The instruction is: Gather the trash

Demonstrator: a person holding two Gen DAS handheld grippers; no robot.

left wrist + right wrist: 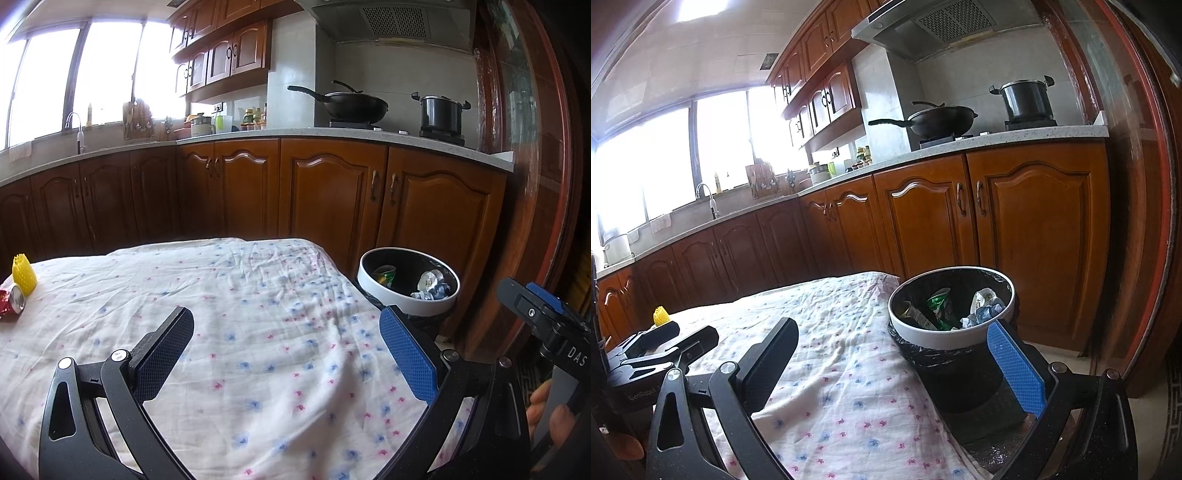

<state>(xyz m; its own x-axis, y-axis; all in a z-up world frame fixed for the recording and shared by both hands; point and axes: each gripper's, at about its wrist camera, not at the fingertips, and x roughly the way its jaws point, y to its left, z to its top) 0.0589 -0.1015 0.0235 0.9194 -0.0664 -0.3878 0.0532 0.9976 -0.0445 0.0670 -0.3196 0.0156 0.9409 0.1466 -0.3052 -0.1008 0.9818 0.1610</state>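
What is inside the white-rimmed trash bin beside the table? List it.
Inside the white-rimmed round trash bin, lined with a black bag: a crumpled green wrapper, a yellowish carton, and crumpled white and blue paper. Anything beneath these is hidden.

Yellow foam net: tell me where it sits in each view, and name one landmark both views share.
Left wrist: yellow foam net at the far left edge, on the tablecloth beside a can.
Right wrist: lower left, partly hidden by the other gripper.
Shared landmark: trash bin.
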